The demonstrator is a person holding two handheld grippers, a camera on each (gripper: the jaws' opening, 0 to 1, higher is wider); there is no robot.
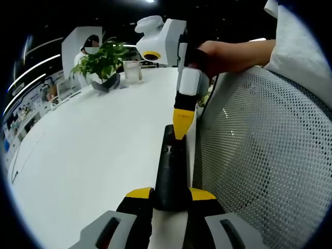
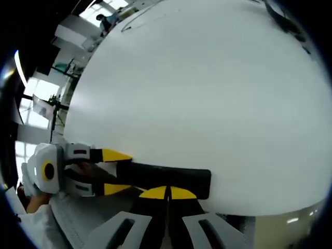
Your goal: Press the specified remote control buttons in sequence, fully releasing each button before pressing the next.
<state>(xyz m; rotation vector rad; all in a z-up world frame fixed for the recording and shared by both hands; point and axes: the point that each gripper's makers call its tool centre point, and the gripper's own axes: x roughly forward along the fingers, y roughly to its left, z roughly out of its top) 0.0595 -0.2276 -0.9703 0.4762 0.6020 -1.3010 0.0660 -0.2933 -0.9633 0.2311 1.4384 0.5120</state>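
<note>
Firstly, from the left gripper view: left gripper [image 1: 171, 198] rising from the bottom edge, yellow-tipped jaws clamped on the near end of a black remote control [image 1: 170, 168]. Remote lying lengthwise on the white table [image 1: 93, 155], close to its edge, pointing away from the camera. Right gripper [image 1: 182, 124] coming down from above, held by a hand [image 1: 220, 57], yellow tips drawn together and touching the remote's upper face near its far end. Beside the table, a white mesh chair back [image 1: 259, 155]. Farther off on the table, a potted plant [image 1: 101, 65] and a clear cup [image 1: 132, 70] just beside it.

Next, from the right gripper view: right gripper [image 2: 167, 193] with jaws closed tip to tip, nothing between them, resting against the black remote control [image 2: 166, 179], lying crosswise near the table's edge. Left gripper [image 2: 118, 171] entering from the left, its two yellow tips on either side of the remote's end, gripping it. White table [image 2: 207, 93] spreading wide beyond.
</note>
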